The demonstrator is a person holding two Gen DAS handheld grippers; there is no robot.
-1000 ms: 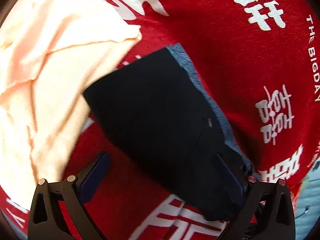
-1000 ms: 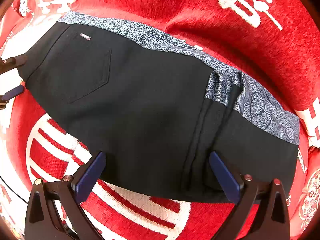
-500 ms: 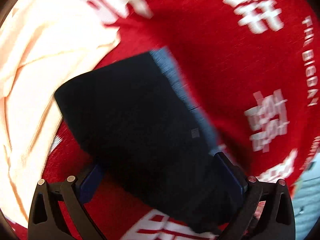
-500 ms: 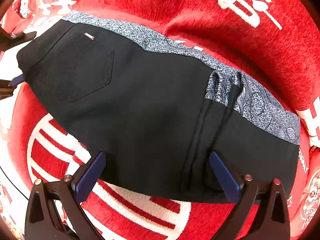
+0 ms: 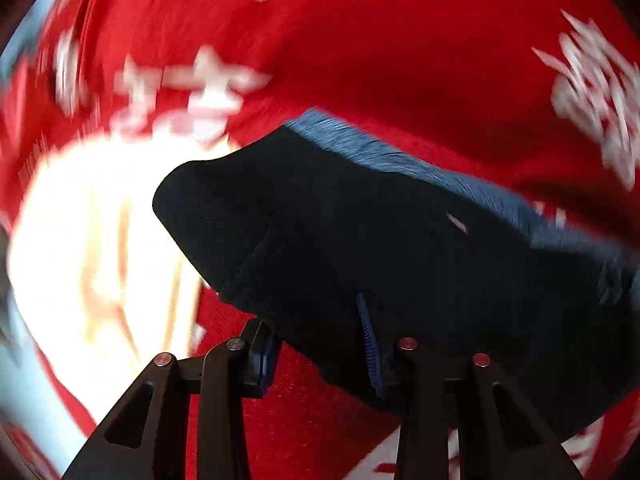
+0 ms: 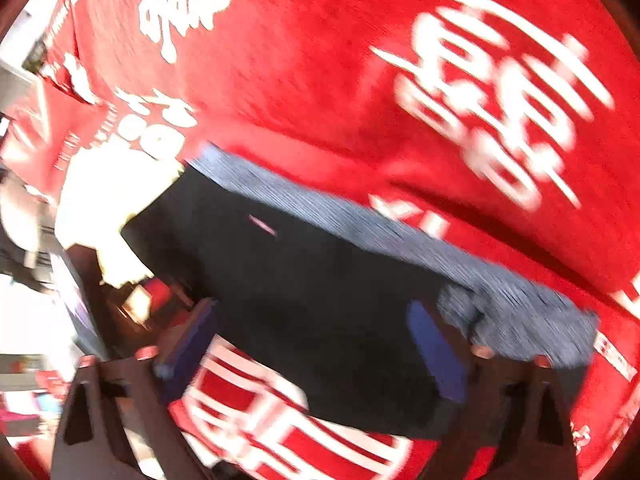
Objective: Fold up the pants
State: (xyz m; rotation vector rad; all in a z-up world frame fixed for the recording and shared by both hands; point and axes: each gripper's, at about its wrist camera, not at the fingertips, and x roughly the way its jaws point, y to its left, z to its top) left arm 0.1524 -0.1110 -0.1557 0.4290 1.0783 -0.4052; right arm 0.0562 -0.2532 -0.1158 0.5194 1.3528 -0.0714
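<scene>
My left gripper (image 5: 320, 354) is closing on the near edge of the dark pants (image 5: 380, 248) lying on the red blanket (image 5: 360, 60); my right gripper (image 6: 316, 344), wide, is narrowing astride them. A shallow bite could slip and undo the fold.

Left gripper (image 5: 320, 354) now closing on pants (image 5: 360, 248).

The dark navy pants (image 5: 400, 248) are matt woven cloth, their grey-blue patterned waistband (image 6: 360, 220) finer-textured. Beneath lies a red plush cloth cover with white printed characters (image 6: 320, 80), nappy and soft-looking. A pale cream garment (image 5: 100, 240) looks smooth.
</scene>
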